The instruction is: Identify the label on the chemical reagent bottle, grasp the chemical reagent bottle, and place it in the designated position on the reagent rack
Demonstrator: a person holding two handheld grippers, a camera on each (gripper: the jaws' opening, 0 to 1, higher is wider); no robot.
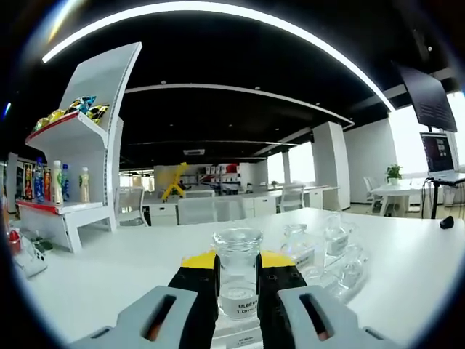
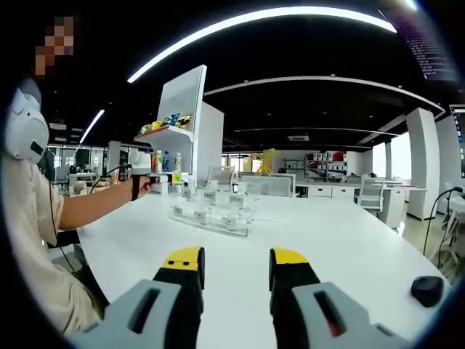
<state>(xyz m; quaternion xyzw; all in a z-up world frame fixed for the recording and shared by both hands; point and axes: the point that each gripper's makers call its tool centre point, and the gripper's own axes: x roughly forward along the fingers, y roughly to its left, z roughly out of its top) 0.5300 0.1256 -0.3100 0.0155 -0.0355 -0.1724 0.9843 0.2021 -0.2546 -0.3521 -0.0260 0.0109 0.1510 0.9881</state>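
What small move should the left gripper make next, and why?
Probably a short lift straight up. The left gripper has its jaws against both sides of a clear reagent bottle, which stands on the white table beside other clear bottles. Lifting first should clear those neighbours before carrying it. The right gripper hangs open, holding nothing.
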